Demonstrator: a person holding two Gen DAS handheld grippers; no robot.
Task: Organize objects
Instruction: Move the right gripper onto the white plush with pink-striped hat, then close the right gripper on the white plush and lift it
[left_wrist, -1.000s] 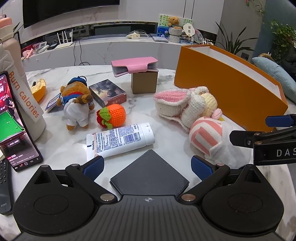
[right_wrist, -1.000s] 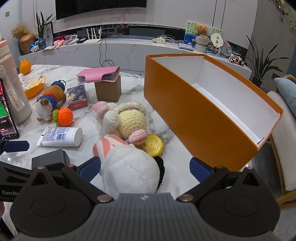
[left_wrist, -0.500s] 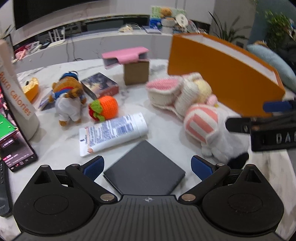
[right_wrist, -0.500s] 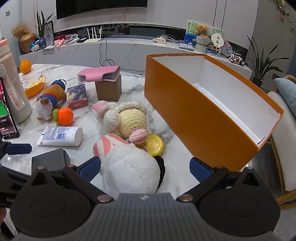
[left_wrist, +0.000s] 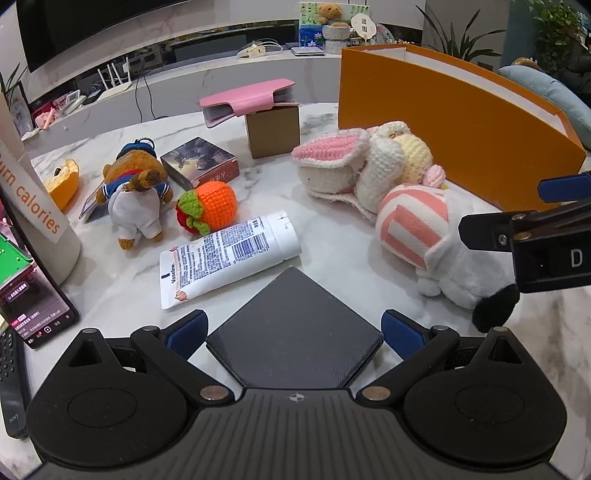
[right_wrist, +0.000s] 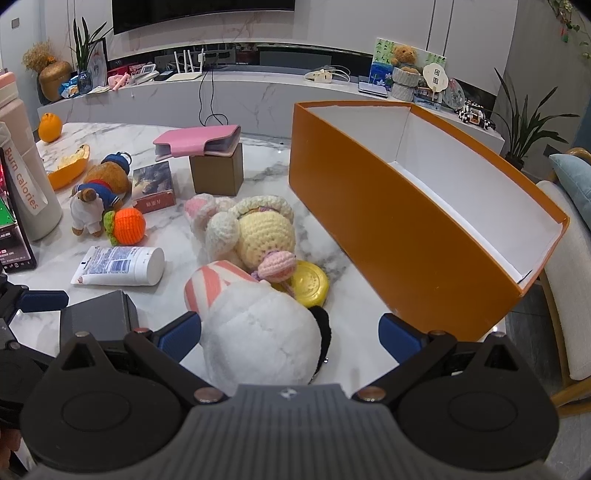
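— Where's the dark flat case (left_wrist: 293, 326)?

— On the desk (left_wrist: 332, 243), lying between the spread fingers of my left claw (left_wrist: 294, 329), neither pad touching it. The lotion tube (left_wrist: 229, 258) lies just beyond it.

— And your right claw (right_wrist: 290, 334)?

— Spread too, with the white plush toy (right_wrist: 258, 332) between its fingers; whether the left pad touches it, I cannot tell. The orange box (right_wrist: 406, 229) stands ahead to its right, open.
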